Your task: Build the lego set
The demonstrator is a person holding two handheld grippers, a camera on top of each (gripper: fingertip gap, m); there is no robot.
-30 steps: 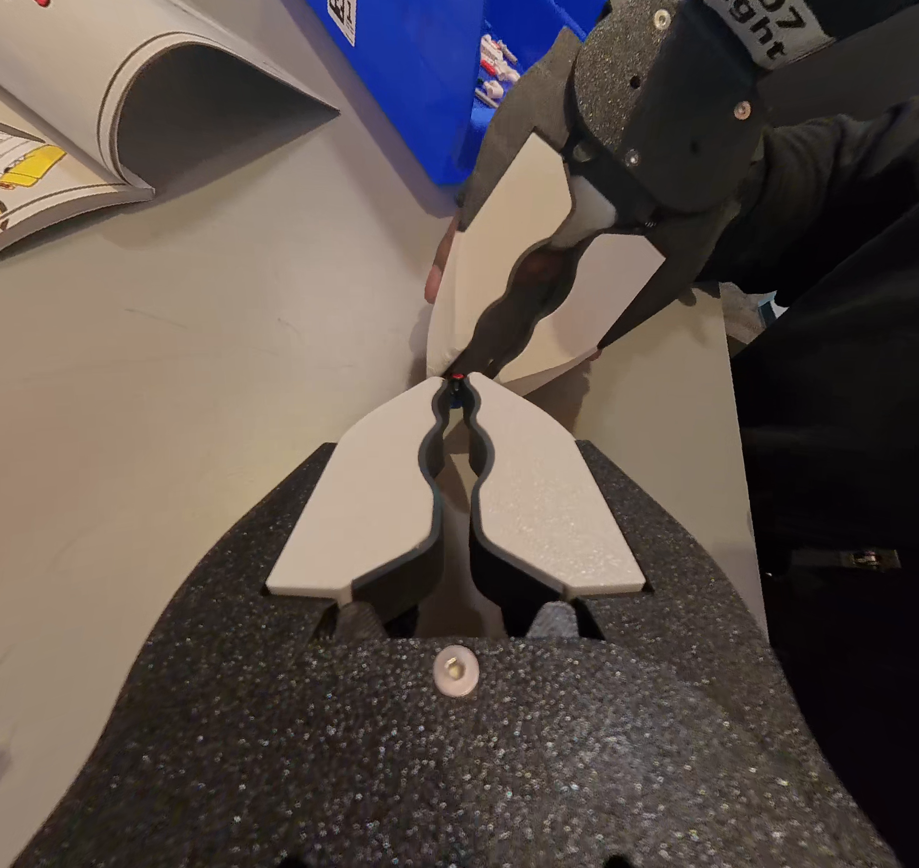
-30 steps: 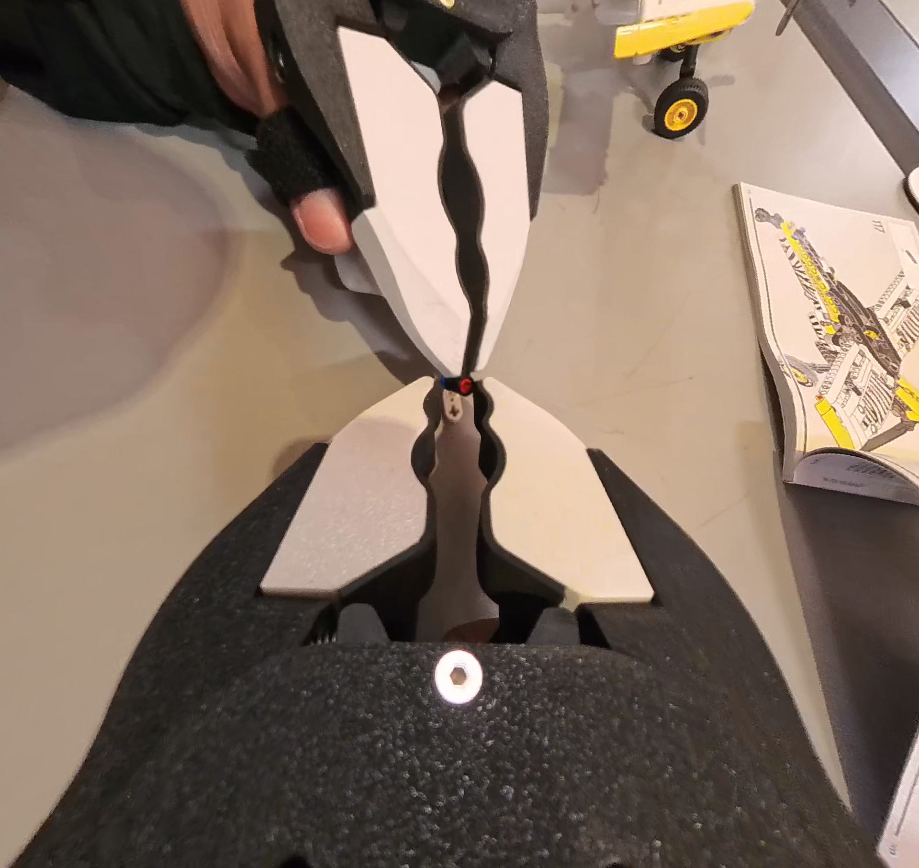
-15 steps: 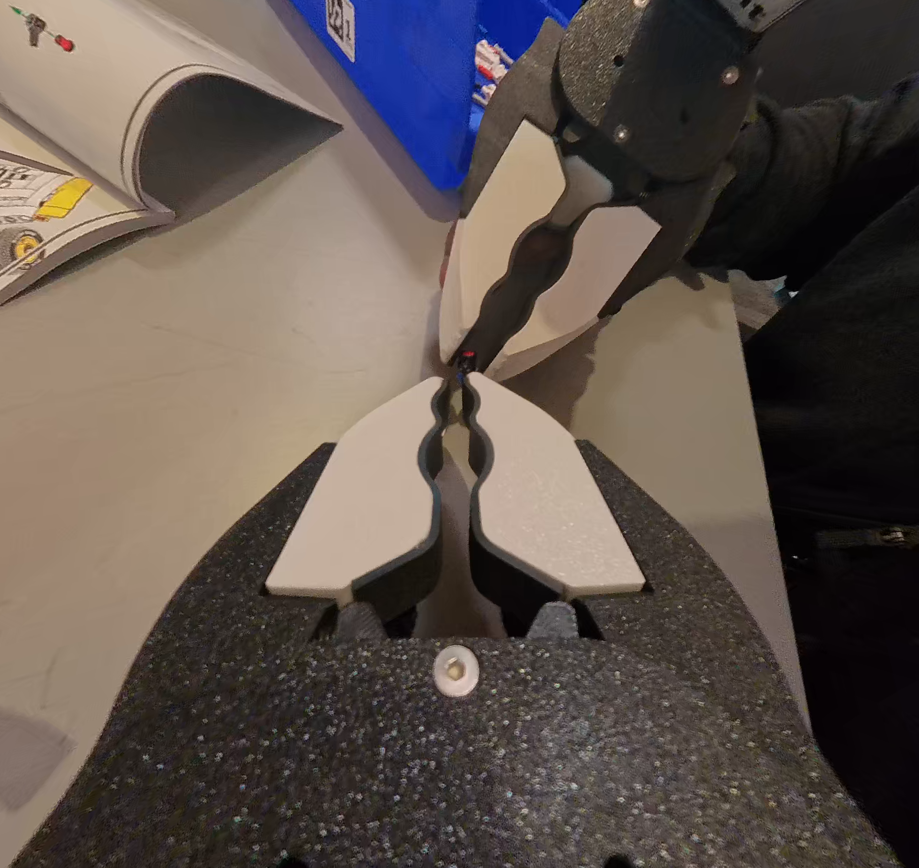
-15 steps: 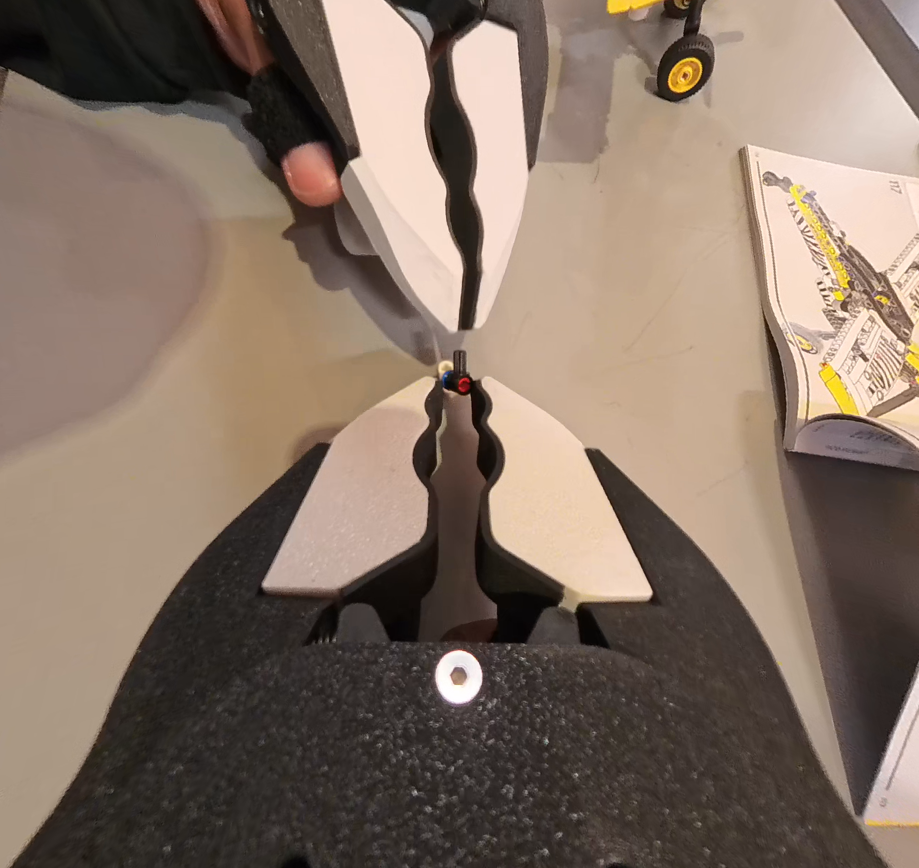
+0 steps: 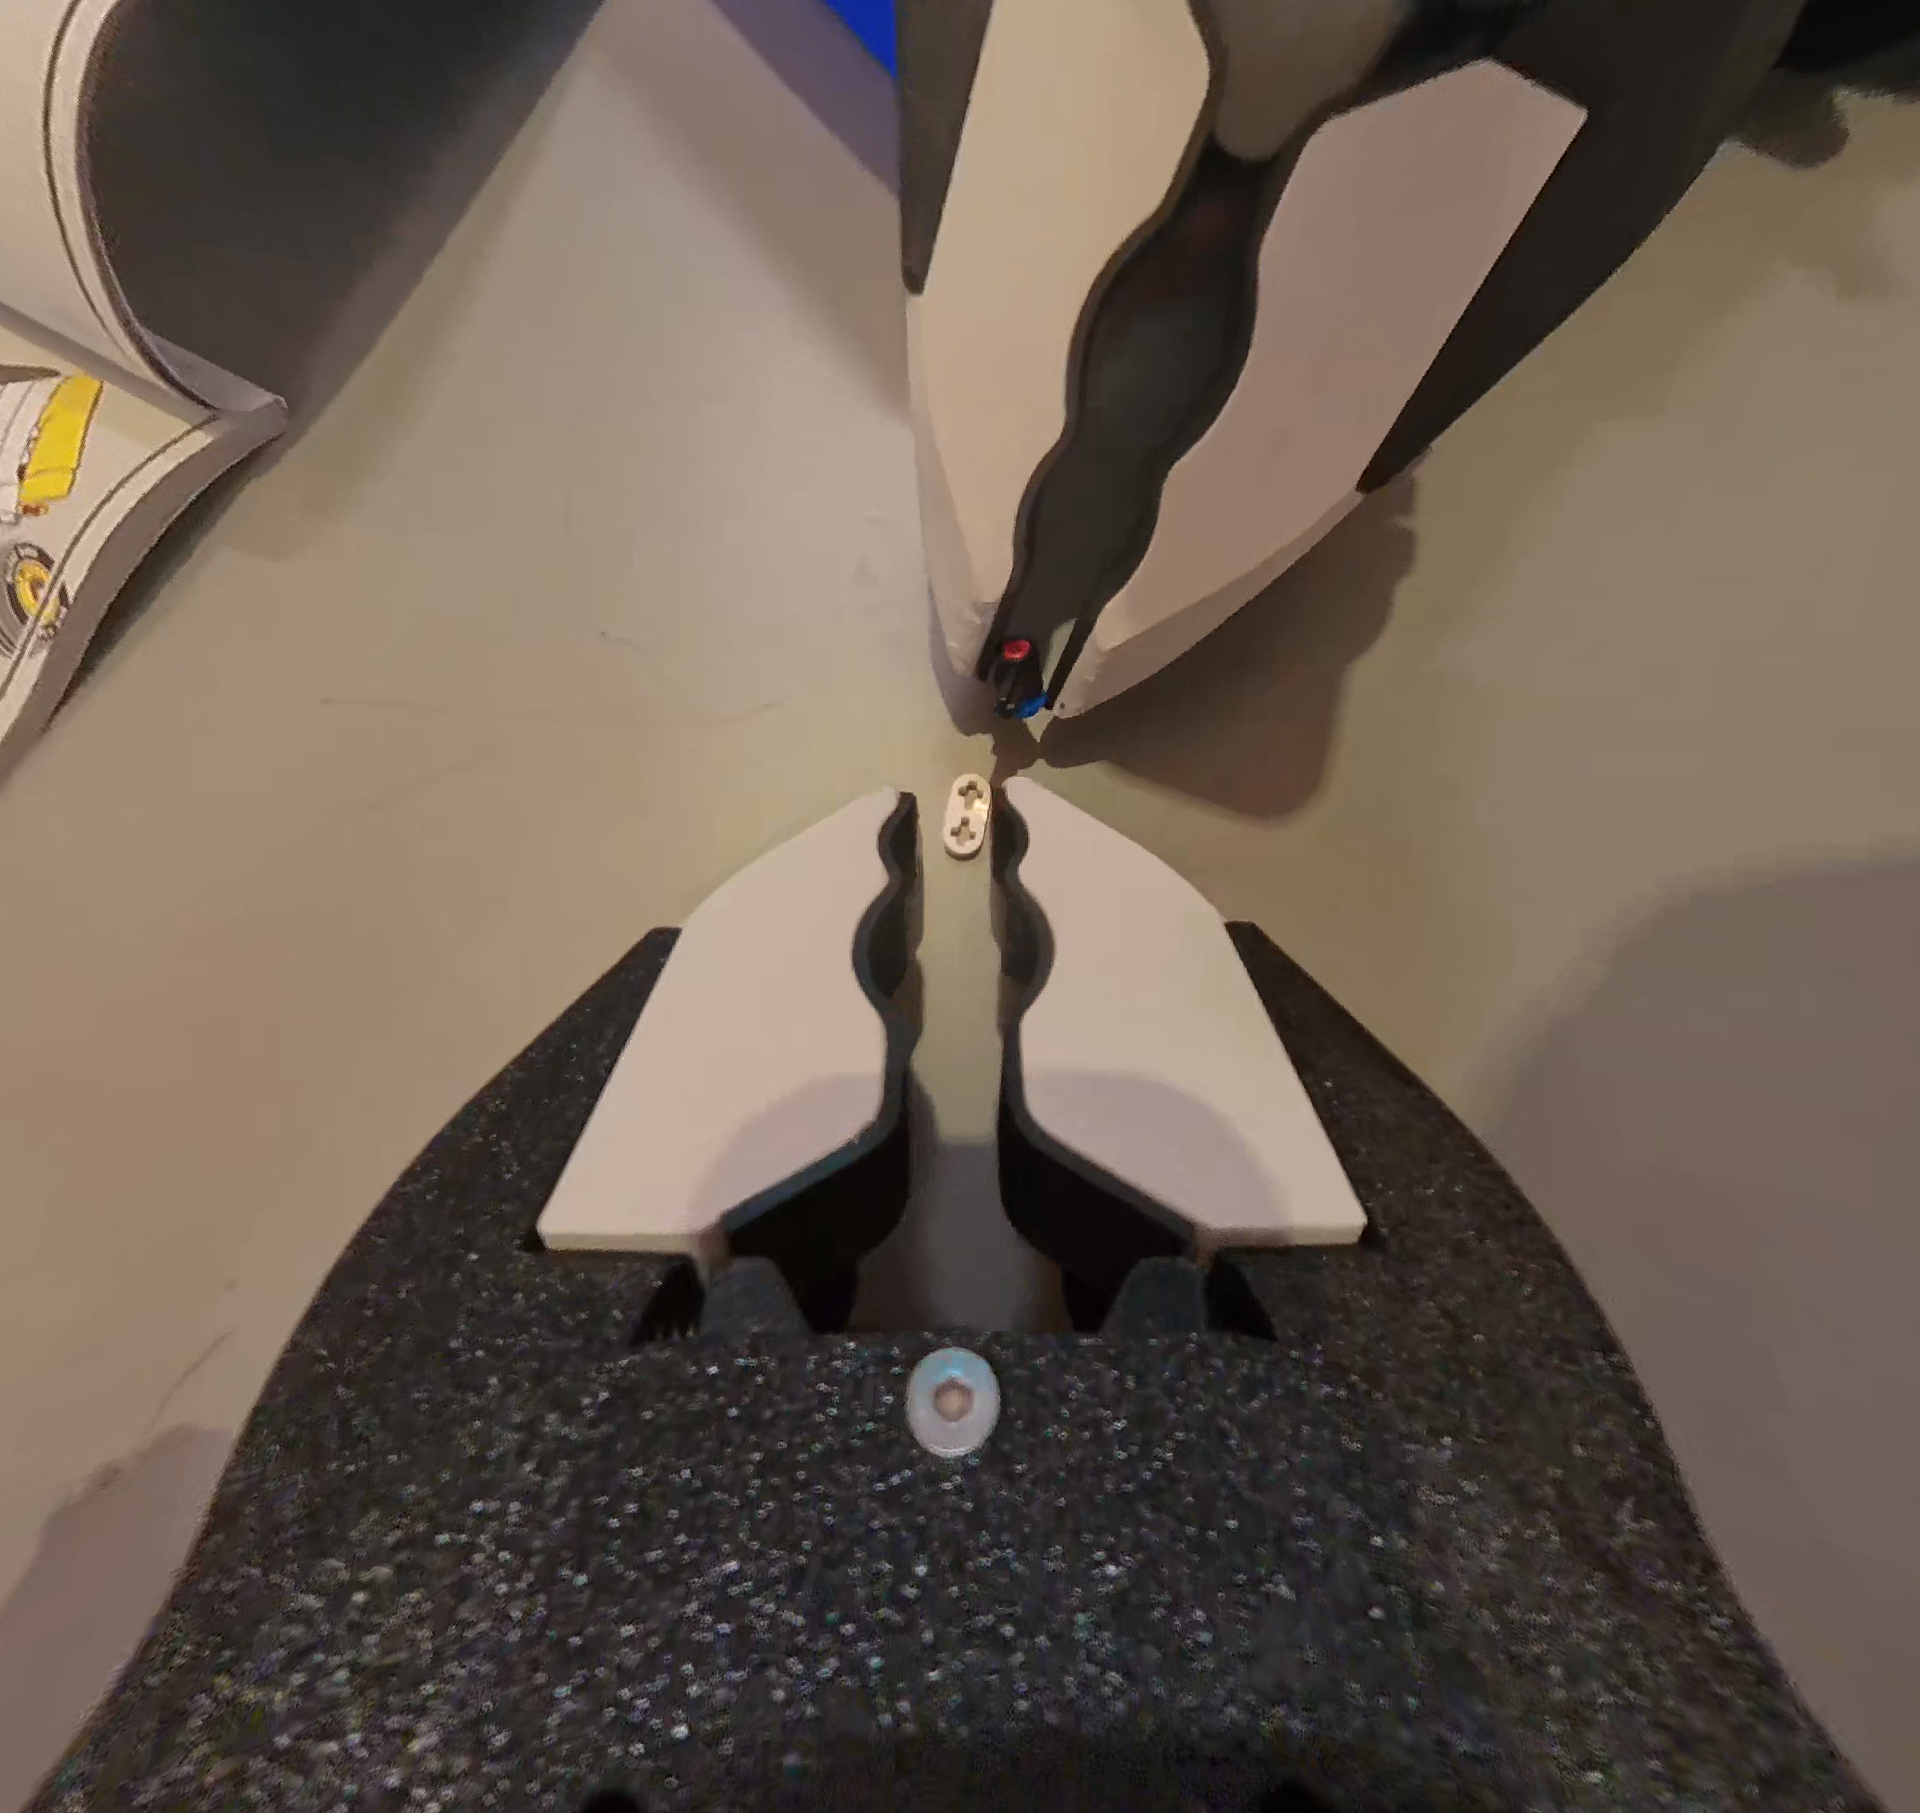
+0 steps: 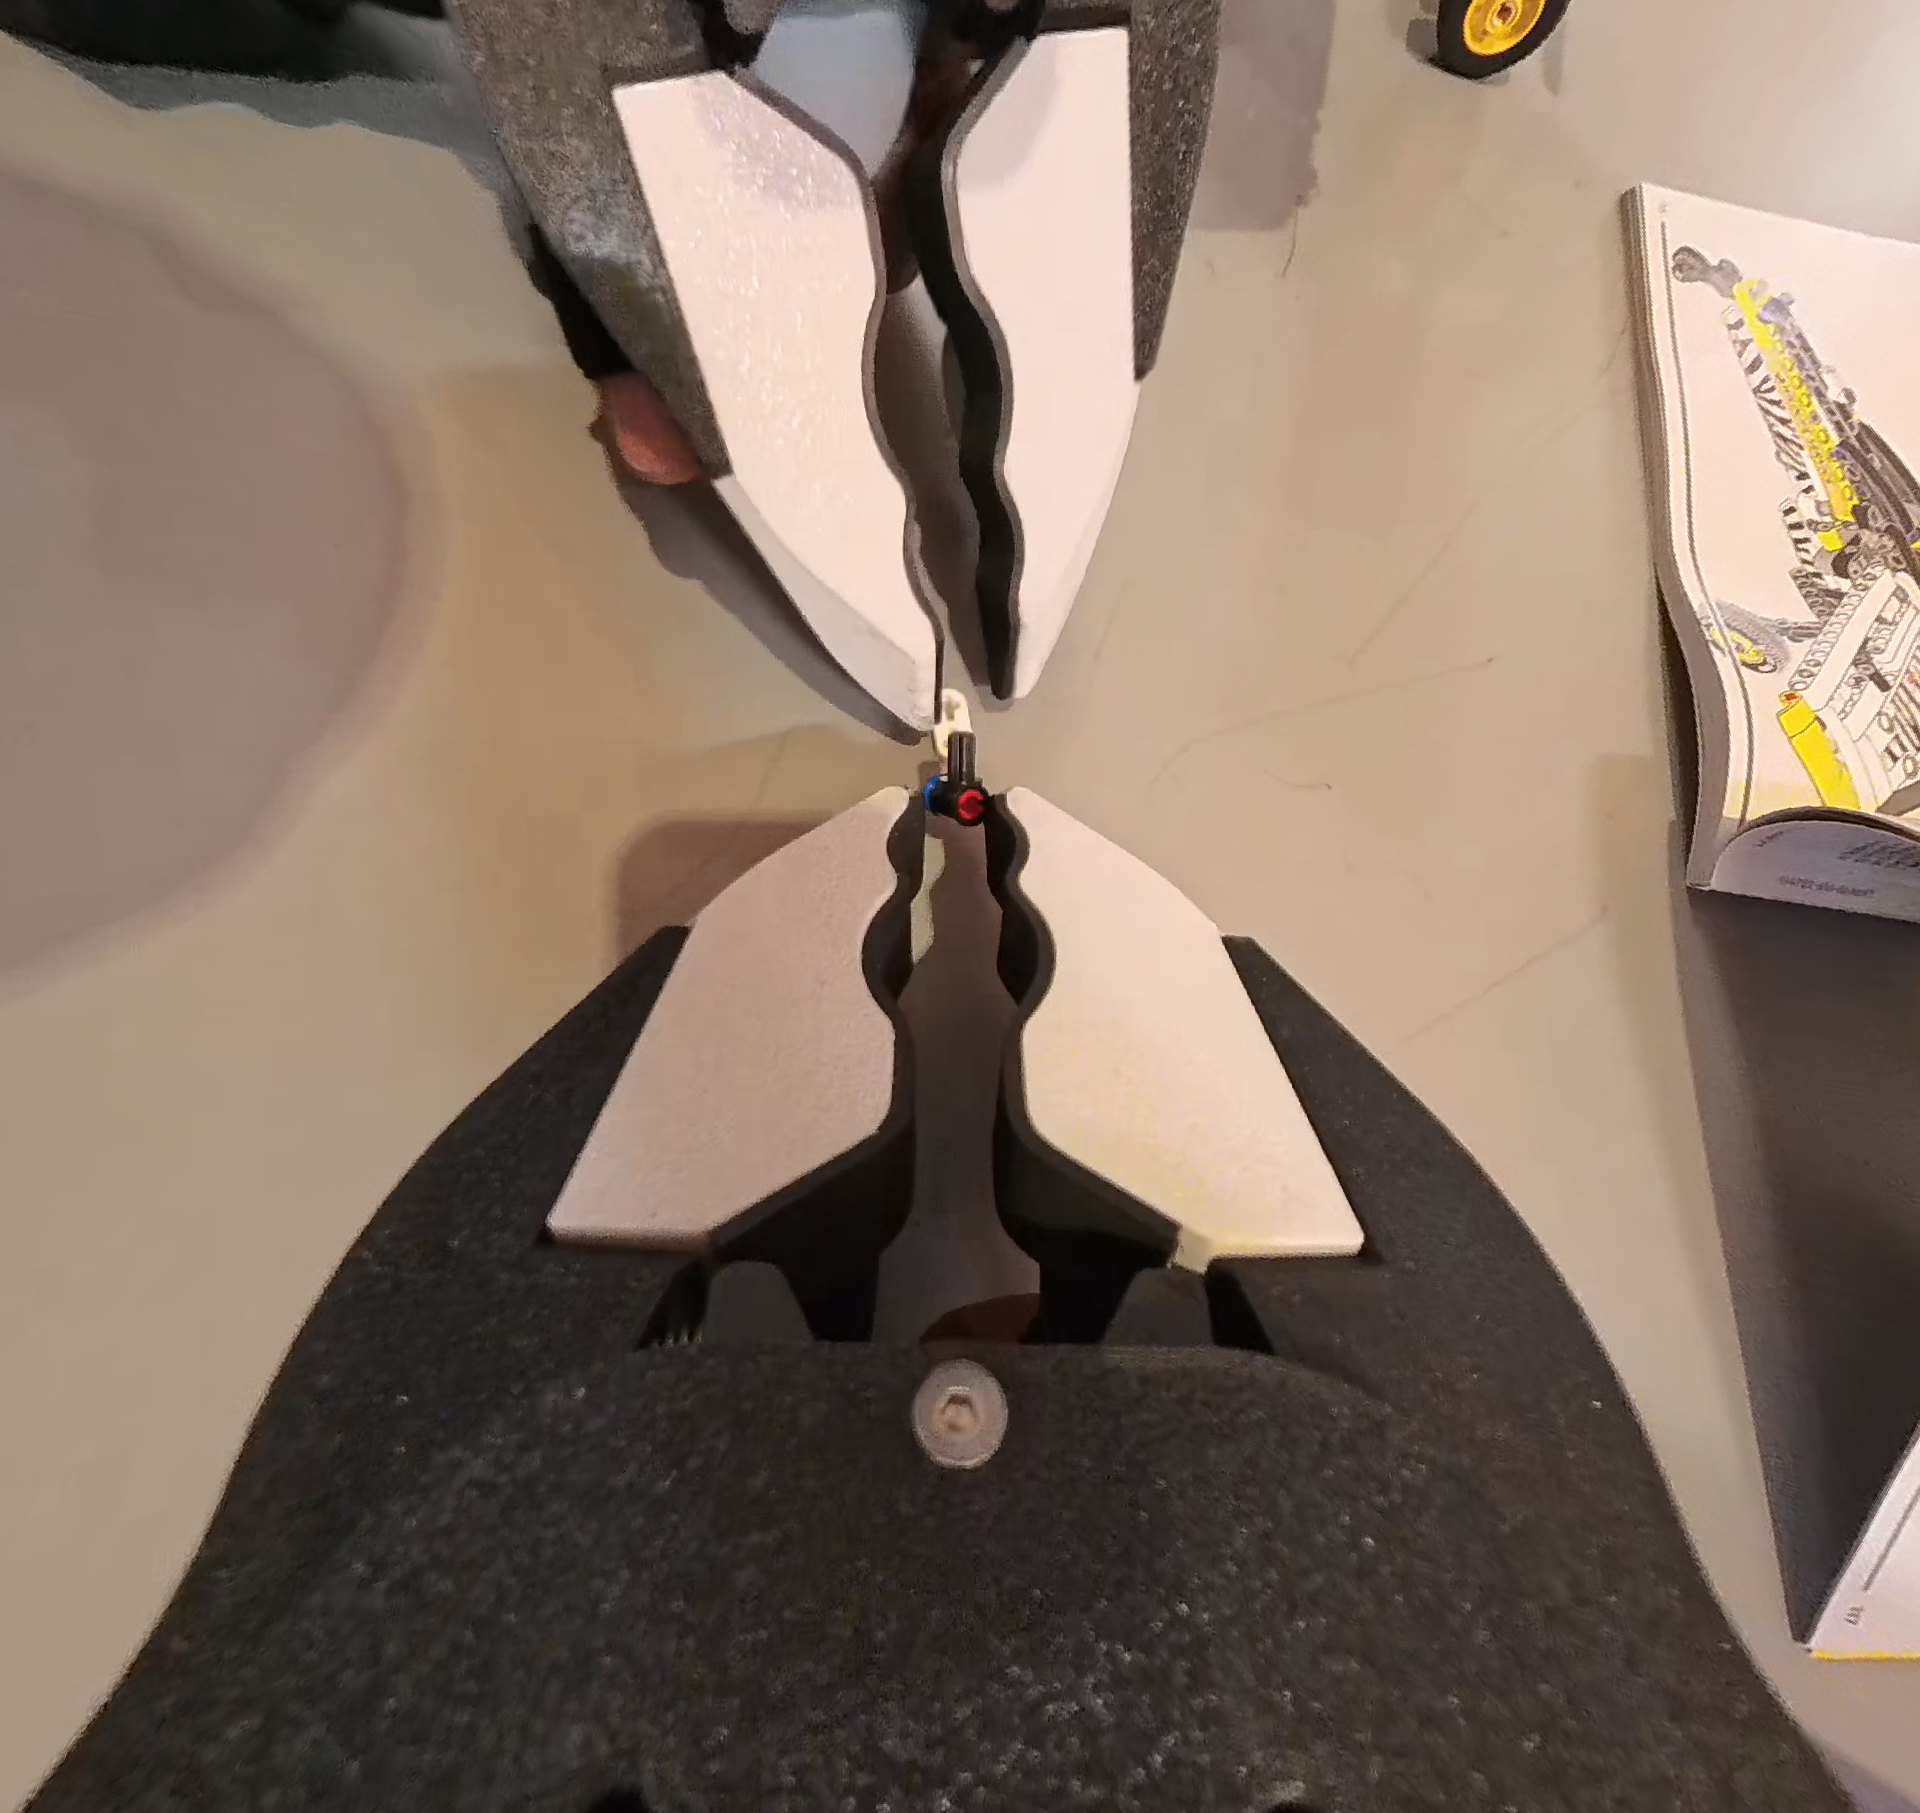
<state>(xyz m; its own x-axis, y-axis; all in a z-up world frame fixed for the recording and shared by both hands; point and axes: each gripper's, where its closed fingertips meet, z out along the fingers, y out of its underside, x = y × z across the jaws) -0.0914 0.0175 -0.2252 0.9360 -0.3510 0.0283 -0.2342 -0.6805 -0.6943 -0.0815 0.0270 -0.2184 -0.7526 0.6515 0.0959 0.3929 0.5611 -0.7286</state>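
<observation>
Beige two-hole link (image 5: 965, 816) lies flat at frame centre between my left gripper's (image 5: 956, 797) parted, non-pressing fingertips, while my right gripper (image 6: 958, 799) clamps a black connector (image 6: 961, 787) whose narrow pinch could let it twist free.

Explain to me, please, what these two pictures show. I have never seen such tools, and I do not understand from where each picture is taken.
There is no robot here. A person holds a two-finger gripper in each hand, and each gripper carries a camera looking along its own fingers. So each picture shows its own gripper at the bottom and the other one at the top. The right gripper pinches a tiny black piece with red and blue ends. The left gripper is open; a small beige two-hole plate lies between its fingertips, not pinched. On the grey table are an open picture booklet and a wheel with a yellow hub.
</observation>
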